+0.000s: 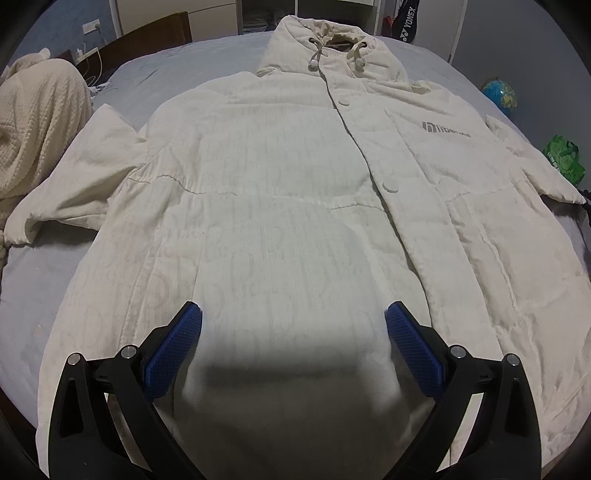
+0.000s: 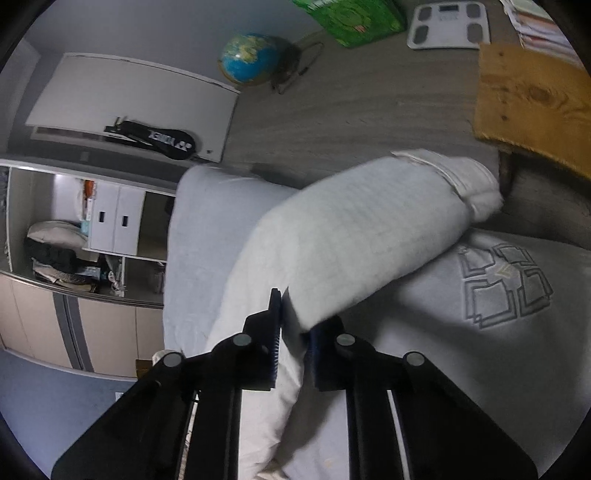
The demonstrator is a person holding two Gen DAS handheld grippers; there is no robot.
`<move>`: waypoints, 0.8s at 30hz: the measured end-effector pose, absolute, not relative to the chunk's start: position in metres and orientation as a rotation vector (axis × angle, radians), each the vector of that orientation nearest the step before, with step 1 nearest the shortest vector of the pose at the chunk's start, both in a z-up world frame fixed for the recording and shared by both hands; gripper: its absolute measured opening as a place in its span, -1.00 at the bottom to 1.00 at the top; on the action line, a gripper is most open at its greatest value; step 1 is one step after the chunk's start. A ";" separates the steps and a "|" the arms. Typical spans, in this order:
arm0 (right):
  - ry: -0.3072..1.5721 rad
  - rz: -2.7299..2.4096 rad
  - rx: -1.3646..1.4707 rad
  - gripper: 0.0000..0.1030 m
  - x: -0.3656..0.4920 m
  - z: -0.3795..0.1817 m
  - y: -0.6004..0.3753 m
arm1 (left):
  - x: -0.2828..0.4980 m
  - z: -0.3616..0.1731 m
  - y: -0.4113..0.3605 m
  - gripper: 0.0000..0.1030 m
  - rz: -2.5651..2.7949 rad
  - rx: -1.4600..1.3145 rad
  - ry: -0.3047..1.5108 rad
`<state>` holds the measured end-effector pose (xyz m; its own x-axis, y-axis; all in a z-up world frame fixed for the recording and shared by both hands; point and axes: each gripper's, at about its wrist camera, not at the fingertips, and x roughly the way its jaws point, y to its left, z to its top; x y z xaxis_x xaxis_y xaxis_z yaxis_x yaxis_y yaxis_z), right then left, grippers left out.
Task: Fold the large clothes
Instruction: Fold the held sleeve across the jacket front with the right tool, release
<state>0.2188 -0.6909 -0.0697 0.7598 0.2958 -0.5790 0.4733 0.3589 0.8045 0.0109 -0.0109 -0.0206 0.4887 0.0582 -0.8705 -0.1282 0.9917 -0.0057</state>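
A cream hooded coat (image 1: 280,206) lies flat, front up, on the bed (image 1: 177,74), hood at the far end and both sleeves spread out. My left gripper (image 1: 293,312) hovers over the coat's lower front, its blue pads (image 1: 173,354) wide open with nothing between them. In the right wrist view, my right gripper (image 2: 295,317) is shut on the coat's sleeve (image 2: 354,229), pinching a fold of fabric. The sleeve stretches away from the fingers, and its cuff (image 2: 469,177) hangs past the bed's edge.
A cream knitted blanket (image 1: 40,125) is heaped at the bed's left. On the floor to the right stand a globe (image 2: 249,57), a green bag (image 1: 563,158), a bathroom scale (image 2: 448,24) and a wooden board (image 2: 532,103). A wardrobe (image 2: 110,229) and a racket bag (image 2: 162,140) lie beyond.
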 end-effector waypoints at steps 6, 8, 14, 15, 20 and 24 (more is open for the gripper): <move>0.681 -0.048 1.177 -0.89 0.223 -0.020 -0.665 | 0.011 -0.017 -0.007 0.87 0.102 -0.118 1.035; 0.663 -0.002 1.160 -0.89 0.227 -0.004 -0.652 | 0.011 -0.016 -0.005 0.87 0.098 -0.133 1.029; 0.659 0.171 1.079 -0.91 0.239 0.043 -0.588 | 0.010 -0.011 0.001 0.87 0.086 -0.191 1.007; 0.662 0.195 1.070 -0.91 0.241 0.048 -0.577 | 0.009 -0.011 0.002 0.87 0.085 -0.199 1.004; 0.700 0.315 1.025 -0.92 0.244 0.064 -0.514 | 0.009 -0.007 0.009 0.87 0.082 -0.248 0.989; 0.746 0.417 0.984 -0.92 0.241 0.071 -0.455 | 0.008 -0.005 0.014 0.87 0.091 -0.277 0.971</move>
<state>0.2413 -0.4554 0.0715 0.6837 0.6265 -0.3741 0.0095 0.5050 0.8631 0.0076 0.0140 -0.0051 0.5640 -0.0471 -0.8244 -0.1998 0.9609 -0.1916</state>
